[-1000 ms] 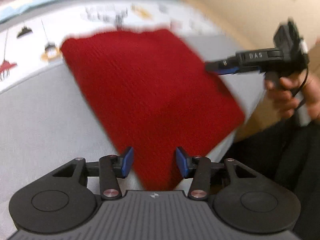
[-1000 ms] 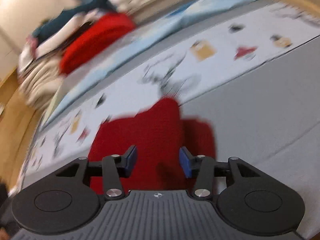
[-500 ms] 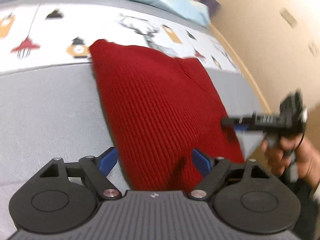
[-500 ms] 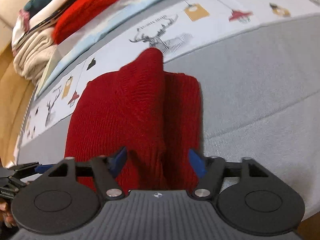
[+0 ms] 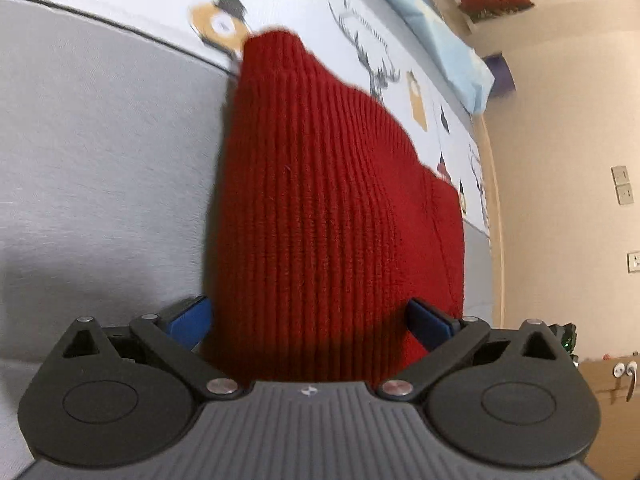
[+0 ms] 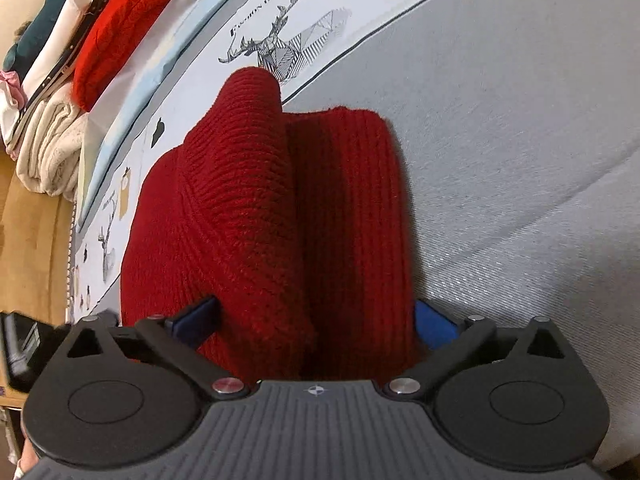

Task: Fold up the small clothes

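Note:
A dark red ribbed knit garment [image 5: 332,208] lies folded on the grey bed cover [image 5: 100,160]. My left gripper [image 5: 310,320] is open wide, its blue fingers on either side of the garment's near end. In the right wrist view the same garment [image 6: 280,208] shows a fold ridge and a dark crease down its middle. My right gripper [image 6: 316,320] is open wide too, with the garment's near edge between its fingers. The garment's near edges are hidden behind both gripper bodies.
A white printed sheet [image 6: 280,40] with deer drawings runs beyond the garment. A stack of folded clothes [image 6: 80,60] sits at the far left in the right wrist view. A beige wall [image 5: 560,160] stands to the right of the bed edge.
Both grippers have opened wider and moved in low over the garment's near ends. The right gripper is no longer seen in the left wrist view.

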{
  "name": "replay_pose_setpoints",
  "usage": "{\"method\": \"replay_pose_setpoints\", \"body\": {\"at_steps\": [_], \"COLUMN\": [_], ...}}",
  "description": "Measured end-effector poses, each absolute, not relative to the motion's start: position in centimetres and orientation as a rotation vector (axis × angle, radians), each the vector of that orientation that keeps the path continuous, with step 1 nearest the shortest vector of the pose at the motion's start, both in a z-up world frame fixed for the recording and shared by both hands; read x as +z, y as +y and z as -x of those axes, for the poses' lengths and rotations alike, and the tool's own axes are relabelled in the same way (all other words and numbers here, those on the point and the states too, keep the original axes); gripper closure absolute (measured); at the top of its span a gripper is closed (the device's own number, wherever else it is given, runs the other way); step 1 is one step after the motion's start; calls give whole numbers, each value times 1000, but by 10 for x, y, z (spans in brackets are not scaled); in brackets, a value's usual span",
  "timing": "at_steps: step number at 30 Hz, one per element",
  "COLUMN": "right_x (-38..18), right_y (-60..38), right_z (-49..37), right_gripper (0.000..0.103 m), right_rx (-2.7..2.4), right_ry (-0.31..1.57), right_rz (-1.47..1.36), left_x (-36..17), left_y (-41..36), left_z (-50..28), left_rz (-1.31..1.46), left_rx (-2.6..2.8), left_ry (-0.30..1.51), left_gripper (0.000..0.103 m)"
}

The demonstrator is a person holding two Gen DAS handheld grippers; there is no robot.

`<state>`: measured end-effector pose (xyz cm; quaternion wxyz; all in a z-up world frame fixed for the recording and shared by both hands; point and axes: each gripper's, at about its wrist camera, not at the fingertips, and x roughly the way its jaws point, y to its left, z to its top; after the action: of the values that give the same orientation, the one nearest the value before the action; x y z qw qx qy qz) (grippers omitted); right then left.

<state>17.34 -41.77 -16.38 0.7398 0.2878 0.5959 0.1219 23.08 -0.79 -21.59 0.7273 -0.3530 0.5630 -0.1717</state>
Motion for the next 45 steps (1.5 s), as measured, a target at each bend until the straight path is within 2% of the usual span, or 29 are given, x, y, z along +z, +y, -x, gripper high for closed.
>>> {"method": "replay_pose_setpoints", "body": {"at_steps": [3,4,7,9,10,13,21,29,30,33,34,36,37,39,41,45], "right_x": [-164,-164,-156,-148,-145,-142,-130,-116,-114,-108,-109,-118,-125,-140,-148,-152], "right_y": [-415,-414,-414,-410,-408,-405,-386,-327,-317,-294,-289,-278,-274,-272,-276,-277], "right_z": [-175,-176,-176,-177,-176,-178,-204,-255,-259,-271,-275,-287,-292,-298,-297,-288], "right_gripper": [4,10,50,55,57,60,62,62,62,61,58,48,47,47,39,39], "right_rx": [278,283,354,369,372,369,386,406,413,434,435,408,386,344,338,408], "right_ry": [1297,1288,1232,1195,1183,1158,1022,839,815,752,745,797,850,961,1035,1130], "right_rz": [-632,-627,-652,-641,-616,-614,-650,-615,-585,-530,-525,-490,-464,-431,-450,-499], "left_x": [-229,-232,-231,-223,-217,-195,-125,-101,-101,-113,-121,-136,-145,-152,-150,-151], "left_y": [-18,-19,-24,-29,-30,-28,-14,42,50,73,79,87,91,103,112,121], "left_z": [-241,-243,-248,-250,-249,-250,-281,-310,-311,-317,-318,-320,-320,-316,-312,-296], "left_rz": [775,784,779,732,715,669,475,471,476,504,508,480,457,548,608,653], "left_rx": [-394,-394,-376,-360,-353,-352,-348,-284,-280,-211,-157,-73,-47,-91,-114,-144], "left_ry": [1236,1229,1215,1201,1187,1142,945,798,783,784,817,921,996,1028,1056,1113], "left_gripper": [0,0,1,9,19,32,35,35,34,23,24,24,23,21,21,21]}}
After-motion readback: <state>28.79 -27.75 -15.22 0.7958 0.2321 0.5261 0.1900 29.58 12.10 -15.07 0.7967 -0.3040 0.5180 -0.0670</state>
